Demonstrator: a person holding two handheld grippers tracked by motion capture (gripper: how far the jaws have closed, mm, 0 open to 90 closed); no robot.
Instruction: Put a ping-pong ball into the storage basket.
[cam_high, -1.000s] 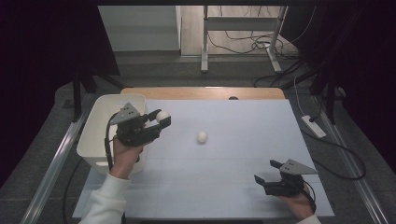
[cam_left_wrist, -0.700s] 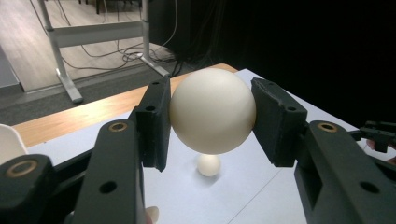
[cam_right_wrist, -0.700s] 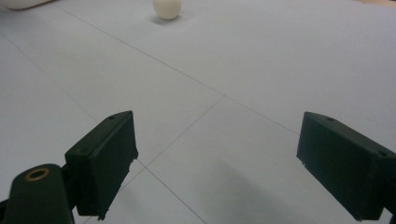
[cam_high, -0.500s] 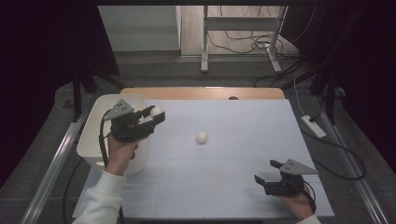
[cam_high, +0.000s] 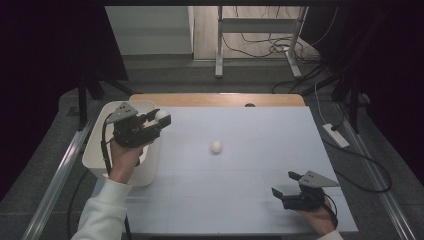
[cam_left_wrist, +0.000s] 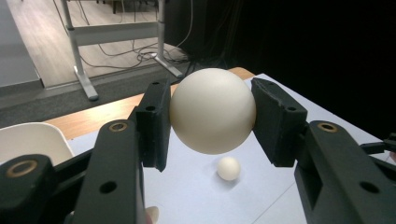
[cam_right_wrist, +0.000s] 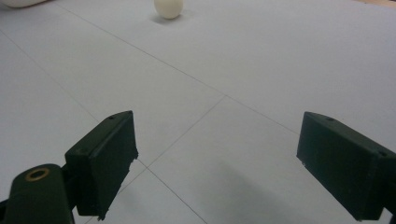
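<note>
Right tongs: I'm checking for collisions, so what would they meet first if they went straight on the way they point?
Probably the loose ball on the table, ahead and a little left of the open right tongs. Bare sheet lies between; depth is uncertain.

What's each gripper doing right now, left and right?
Left gripper: closed on a white ball, beside the white bin.
Right gripper: open, holding nothing, low over the table.
</note>
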